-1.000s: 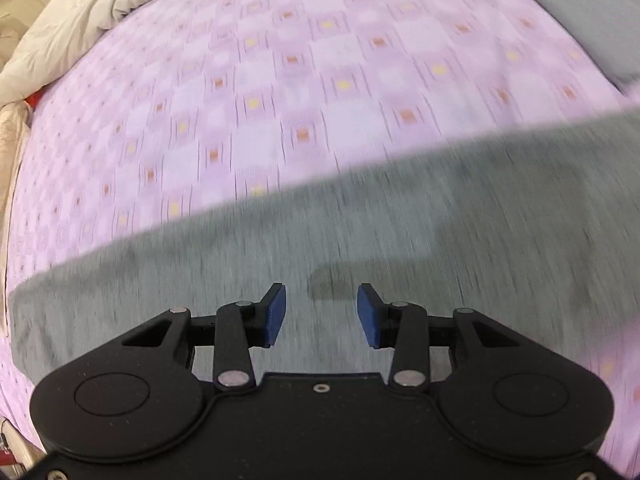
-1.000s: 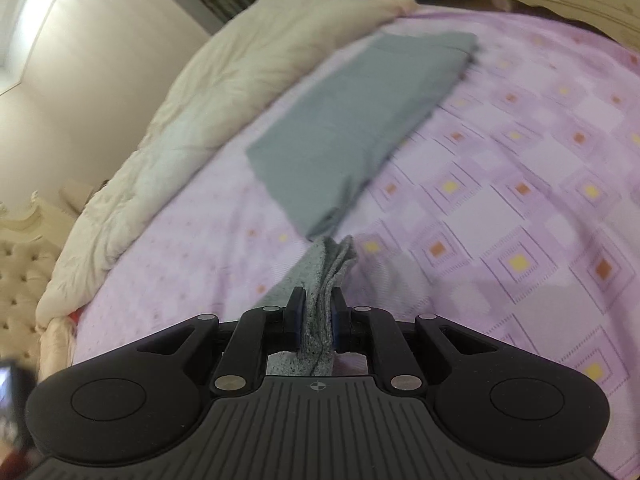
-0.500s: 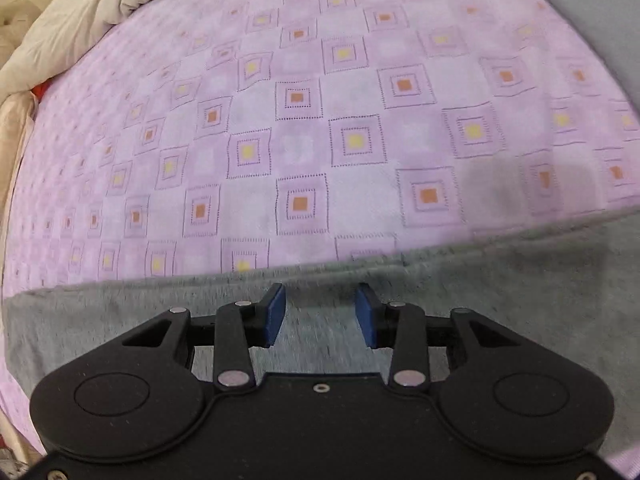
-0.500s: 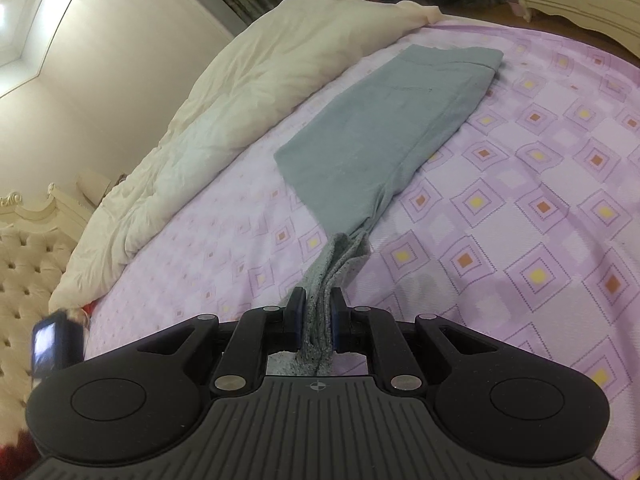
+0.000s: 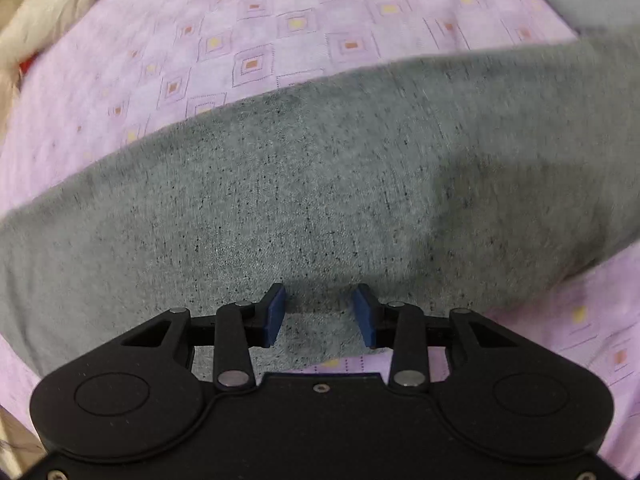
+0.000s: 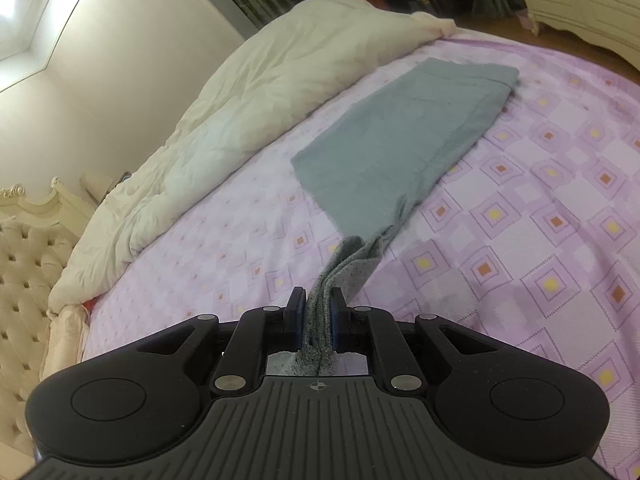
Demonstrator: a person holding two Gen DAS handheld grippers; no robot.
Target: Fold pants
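Grey pants [image 6: 404, 136] lie on a pink patterned bed sheet [image 6: 560, 216], the waist end flat at the far side. One leg runs up off the sheet toward me and its bunched end sits between the pads of my right gripper [image 6: 317, 308], which is shut on it. In the left wrist view the speckled grey leg [image 5: 300, 200] stretches across the frame. My left gripper [image 5: 320, 312] points steeply down just over its near edge, jaws open, blue pads apart with fabric below and nothing pinched.
A cream duvet [image 6: 256, 108] is heaped along the left side of the bed. A tufted cream headboard [image 6: 24, 272] stands at the near left. Dark curtains and a wooden floor lie beyond the bed's far end.
The left gripper moved back over the grey leg, which now fills most of its view. The right gripper rose a little with the leg end, showing more of the flat pants.
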